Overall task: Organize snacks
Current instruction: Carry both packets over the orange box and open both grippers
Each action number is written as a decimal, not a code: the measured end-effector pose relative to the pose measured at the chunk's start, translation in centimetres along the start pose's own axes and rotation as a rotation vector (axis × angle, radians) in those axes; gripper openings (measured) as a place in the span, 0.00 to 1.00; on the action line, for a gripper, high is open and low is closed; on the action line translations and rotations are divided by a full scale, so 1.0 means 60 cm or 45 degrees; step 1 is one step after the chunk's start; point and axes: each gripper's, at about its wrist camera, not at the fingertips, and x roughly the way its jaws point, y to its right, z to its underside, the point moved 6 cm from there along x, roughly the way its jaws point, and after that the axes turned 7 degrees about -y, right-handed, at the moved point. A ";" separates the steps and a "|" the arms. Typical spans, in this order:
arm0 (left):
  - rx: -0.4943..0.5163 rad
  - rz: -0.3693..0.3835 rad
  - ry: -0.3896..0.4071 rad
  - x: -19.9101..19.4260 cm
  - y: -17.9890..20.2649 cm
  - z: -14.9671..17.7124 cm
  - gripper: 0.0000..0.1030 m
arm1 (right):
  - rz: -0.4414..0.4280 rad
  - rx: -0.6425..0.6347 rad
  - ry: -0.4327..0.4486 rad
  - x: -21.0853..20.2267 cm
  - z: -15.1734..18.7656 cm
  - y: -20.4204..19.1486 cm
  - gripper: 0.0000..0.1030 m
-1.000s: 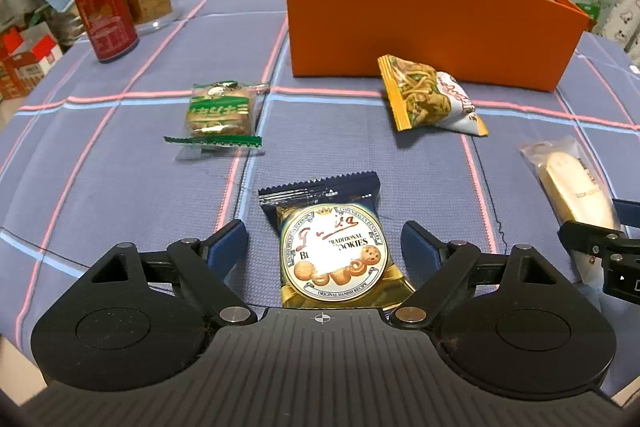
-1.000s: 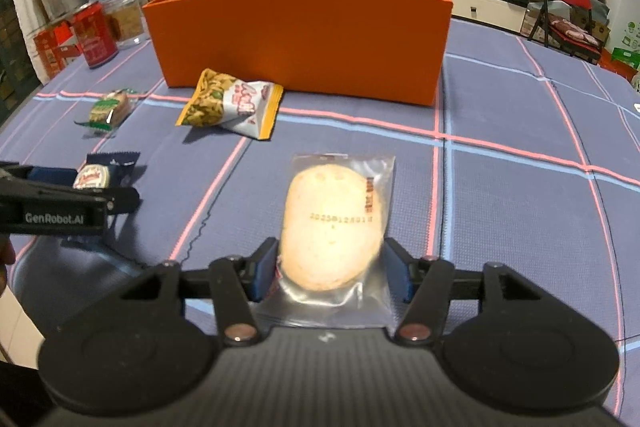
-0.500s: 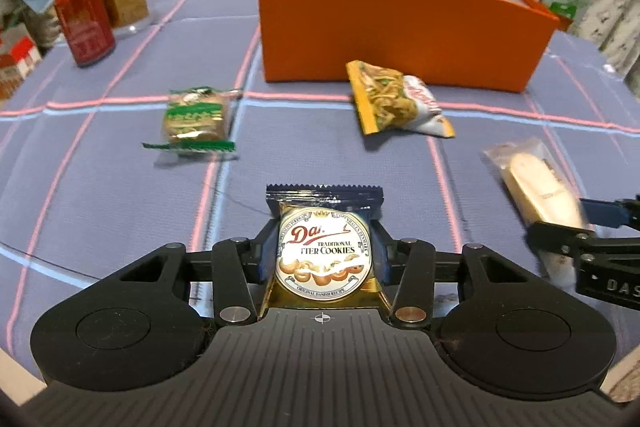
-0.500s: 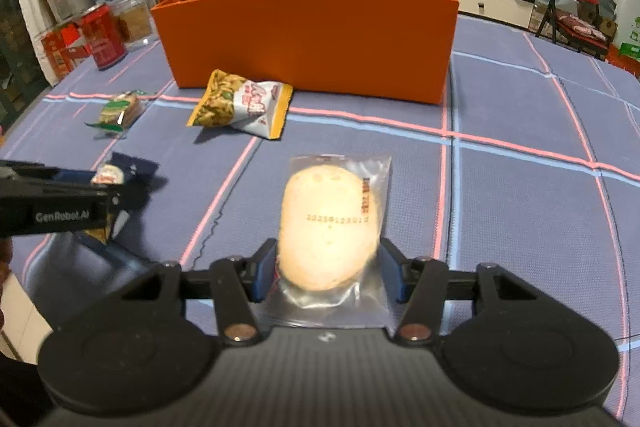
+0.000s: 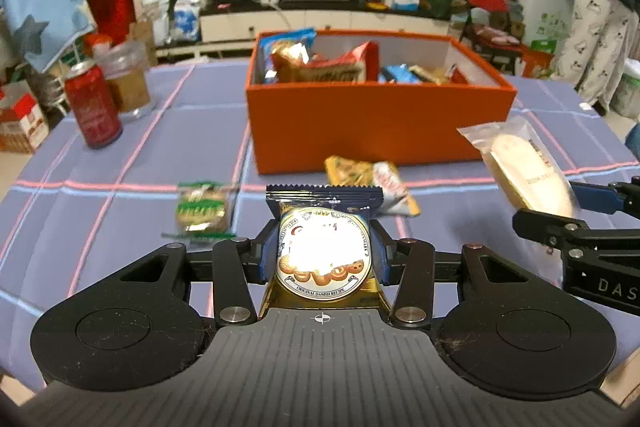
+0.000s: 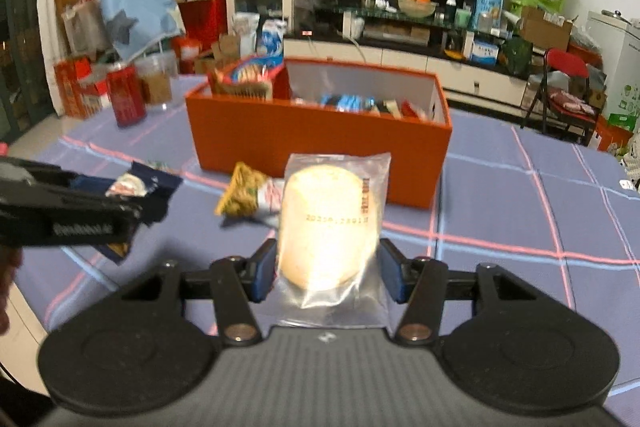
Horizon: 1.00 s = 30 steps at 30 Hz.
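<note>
Change since earlier frame: both grippers have risen off the cloth with their packets; the left jaws, wide around the cookie pack a second ago, have closed on it; the box interior, hidden before, is in sight
Left gripper [image 5: 324, 259]: jaws narrow, pads pressing both sides of the cookie pack [image 5: 323, 251]; pack upright between them, clear of the cloth
Right gripper [image 6: 327, 275]: jaws partly drawn in, clamped on the clear bag of the rice cracker [image 6: 326, 223]; bag stands up between the pads, off the cloth
Relation of the two: side by side, apart; each shows at the edge of the other's view
Box [image 5: 376, 123]: orange, open-topped, beyond both grippers; neither packet is over it yet
Box contents: several packets already inside, stacked higher at its left end, flatter at the right; exact count cannot be told
Left on the cloth: a yellow bag [image 5: 370, 183] just before the box front wall, and a green wafer pack [image 5: 202, 211] to its left, well apart from the box
Cloth [image 5: 120, 227]: blue with pink and pale lines
Bystanders: red can [image 5: 93, 107] and a clear jar [image 5: 126, 83] at far left, not snacks to sort as far as can be judged
Progress, judged: past halfway; two packets in hand to be carried over the rim and dropped, two more to fetch after
Risk, judged: cracker bag is slack and could slip
</note>
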 end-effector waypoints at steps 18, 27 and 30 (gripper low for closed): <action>-0.028 -0.035 0.076 -0.013 0.009 -0.077 0.06 | -0.038 0.024 0.091 -0.019 -0.076 -0.007 0.55; -0.040 0.038 0.164 -0.008 0.011 -0.193 0.06 | 0.026 0.081 0.167 0.010 -0.165 0.063 0.54; -0.023 0.027 0.201 0.000 0.006 -0.240 0.06 | 0.053 0.120 0.171 0.027 -0.189 0.105 0.54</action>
